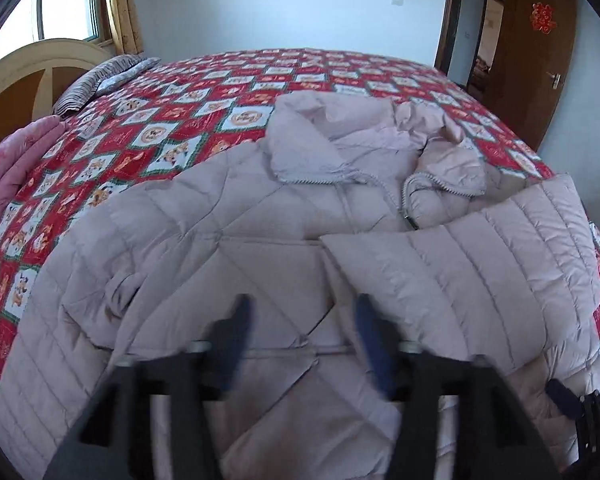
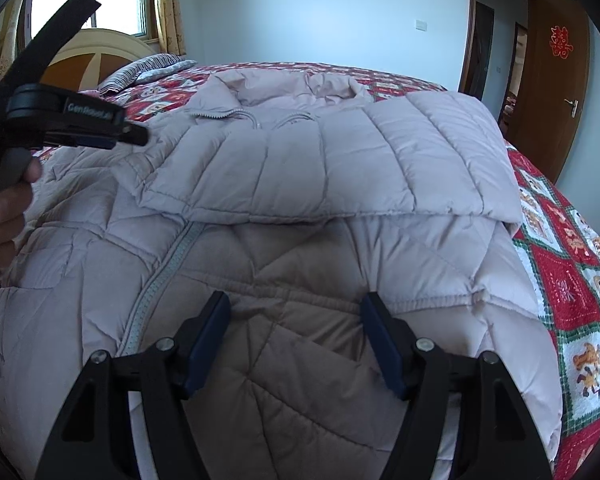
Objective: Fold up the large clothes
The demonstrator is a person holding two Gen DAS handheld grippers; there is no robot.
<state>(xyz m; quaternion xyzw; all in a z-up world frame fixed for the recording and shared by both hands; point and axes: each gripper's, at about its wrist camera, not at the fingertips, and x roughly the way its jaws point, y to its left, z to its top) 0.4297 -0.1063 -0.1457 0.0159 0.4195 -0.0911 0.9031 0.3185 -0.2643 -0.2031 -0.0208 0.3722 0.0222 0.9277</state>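
Note:
A pale mauve quilted down jacket (image 1: 204, 232) lies front up on the bed, collar (image 1: 300, 140) at the far side and zipper partly open. One sleeve (image 1: 460, 268) is folded across the chest, seen in the right wrist view as sleeve (image 2: 320, 168). My left gripper (image 1: 302, 314), blurred, hovers open over the jacket's lower front with nothing between its fingers. My right gripper (image 2: 296, 304) is open just above the jacket (image 2: 284, 360) near a pocket seam, its pads apart from the cloth. A hand (image 2: 4, 216) holds the left gripper (image 2: 132, 136) at the left.
The bed carries a red patterned quilt (image 1: 188, 120). A striped pillow (image 1: 100, 80) and pink folded bedding (image 1: 16, 168) lie near the headboard (image 1: 24, 76). A window is at the far left, and a wooden door (image 1: 540, 64) stands open at the far right.

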